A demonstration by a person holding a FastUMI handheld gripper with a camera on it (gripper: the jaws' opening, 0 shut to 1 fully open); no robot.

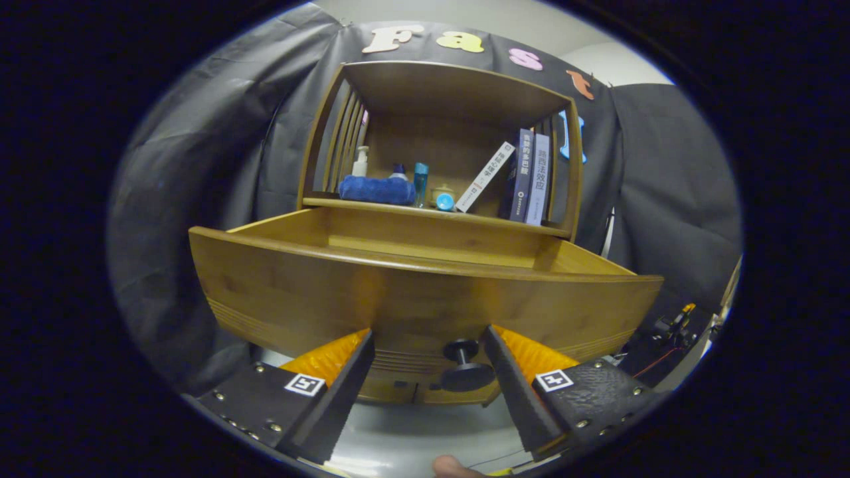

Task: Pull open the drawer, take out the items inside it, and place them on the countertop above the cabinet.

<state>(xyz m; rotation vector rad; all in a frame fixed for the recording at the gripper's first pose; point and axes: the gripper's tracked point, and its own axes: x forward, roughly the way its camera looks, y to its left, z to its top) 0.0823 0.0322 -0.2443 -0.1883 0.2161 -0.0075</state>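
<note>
Drawer [425, 292] pulled out; hand-held gripper [428, 348] spread wide before knob [465, 365].

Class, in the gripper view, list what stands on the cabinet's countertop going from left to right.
White pump bottle → blue rolled towel → tall blue bottle → small yellow pot → leaning white book → two upright books. Gripper open by the drawer knob.

Gripper [428, 345]: fingers spread wide, gap between them clear save the drawer knob [465, 366], nearer the right finger.
Drawer [425, 292]: pulled out; its tall front panel bars a straight approach, interior reachable from above.
Shelf [438, 211] above: crowded by blue towel [376, 190], bottles [421, 180], books [528, 176]; little bare board.
</note>
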